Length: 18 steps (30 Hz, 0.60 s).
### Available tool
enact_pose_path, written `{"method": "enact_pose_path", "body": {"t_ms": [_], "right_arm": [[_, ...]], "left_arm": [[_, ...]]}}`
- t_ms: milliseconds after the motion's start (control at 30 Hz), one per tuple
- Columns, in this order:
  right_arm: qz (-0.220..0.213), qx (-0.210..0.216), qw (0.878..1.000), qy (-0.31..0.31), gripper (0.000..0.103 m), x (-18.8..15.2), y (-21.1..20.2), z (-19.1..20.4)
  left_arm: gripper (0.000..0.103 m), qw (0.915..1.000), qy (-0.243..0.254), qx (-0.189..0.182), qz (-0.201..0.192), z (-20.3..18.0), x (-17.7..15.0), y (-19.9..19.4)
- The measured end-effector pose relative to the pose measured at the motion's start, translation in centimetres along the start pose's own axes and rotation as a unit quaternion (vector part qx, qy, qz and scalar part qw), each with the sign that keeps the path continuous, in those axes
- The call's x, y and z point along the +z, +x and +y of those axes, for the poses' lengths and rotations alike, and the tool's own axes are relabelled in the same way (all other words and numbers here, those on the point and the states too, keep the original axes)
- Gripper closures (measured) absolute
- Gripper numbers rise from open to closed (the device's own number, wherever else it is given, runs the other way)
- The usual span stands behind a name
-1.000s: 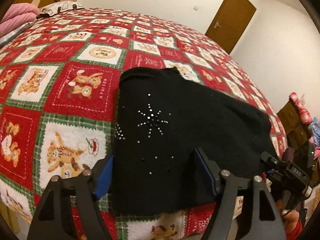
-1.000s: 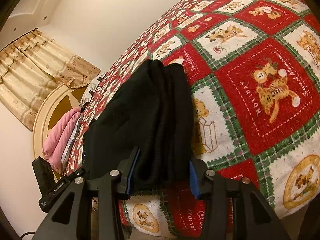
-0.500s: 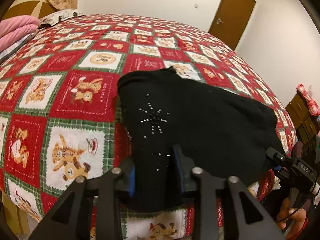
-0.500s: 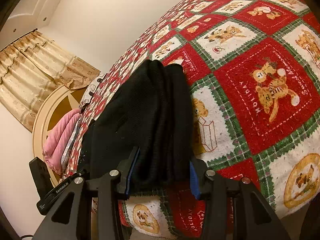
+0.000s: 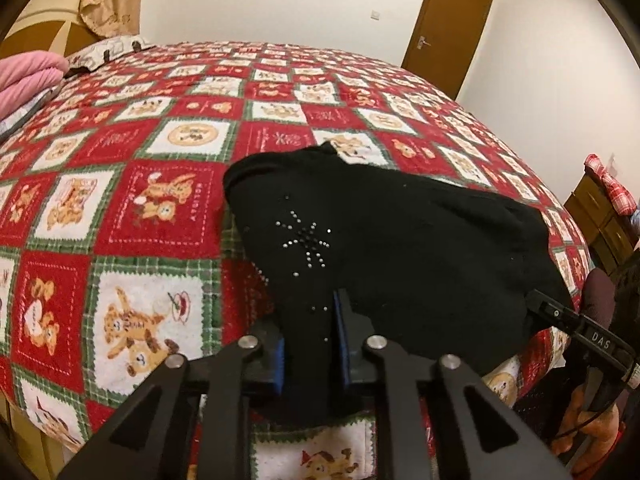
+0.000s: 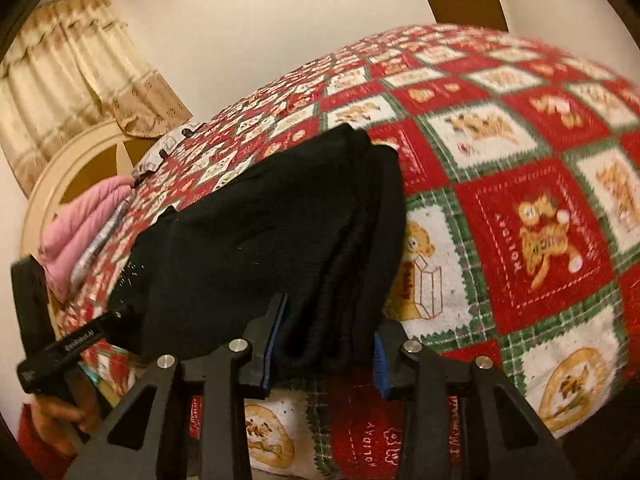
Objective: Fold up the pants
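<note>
Pants (image 5: 400,248) lie on bedspread (image 5: 152,200), long axis 9-to-3 o'clock; left tongs (image 5: 310,332) pinch the near hem, right tongs (image 6: 324,332) straddle the stacked end, jaws apart, at 3 o'clock

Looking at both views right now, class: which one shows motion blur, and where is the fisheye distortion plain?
Right wrist view: smeared, the bedspread squares streak sideways and the black pants lose texture. Left wrist view: sharp, the pants' studs crisp, but the bed bulges like a dome and the door leans; warm indoor light in both, no glare.
</note>
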State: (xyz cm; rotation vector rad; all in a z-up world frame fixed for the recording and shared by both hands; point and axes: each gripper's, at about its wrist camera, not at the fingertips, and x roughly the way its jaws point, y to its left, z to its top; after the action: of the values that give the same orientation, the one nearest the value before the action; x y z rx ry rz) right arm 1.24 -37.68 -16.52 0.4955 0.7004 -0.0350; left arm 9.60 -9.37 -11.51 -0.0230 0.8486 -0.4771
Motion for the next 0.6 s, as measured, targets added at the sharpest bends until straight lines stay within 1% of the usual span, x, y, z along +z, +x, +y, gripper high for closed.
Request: {"method": "enact_pose_path", "body": {"t_ms": [100,200,333,467,600], "right_arm": [[-0.002,-0.018,0.999,-0.027,0.068,0.6,-0.2,1.2],[-0.013,-0.018,0.999,-0.037,0.069,1.8,-1.1,2.3],[-0.041,-0.013,0.998,-0.053,0.07,3.7,-2.8,4.1],[-0.064,-0.001,0.995,-0.074,0.071,5.4,-3.3,7.3],[-0.064,0.014,0.992,-0.108,0.071,7.1,-2.1,11.6]], "left_arm": [[0.085,1.0,-0.002,-0.003,-0.002,0.2,0.3,-0.2],[0.085,0.9999,-0.005,-0.009,-0.012,0.5,0.9,-0.8],[0.087,0.9994,0.003,-0.01,-0.032,0.6,1.9,-1.8],[0.087,0.998,0.014,-0.002,-0.061,1.3,3.4,-2.9],[0.088,0.9961,0.008,0.017,-0.086,3.4,5.3,-3.9]]}}
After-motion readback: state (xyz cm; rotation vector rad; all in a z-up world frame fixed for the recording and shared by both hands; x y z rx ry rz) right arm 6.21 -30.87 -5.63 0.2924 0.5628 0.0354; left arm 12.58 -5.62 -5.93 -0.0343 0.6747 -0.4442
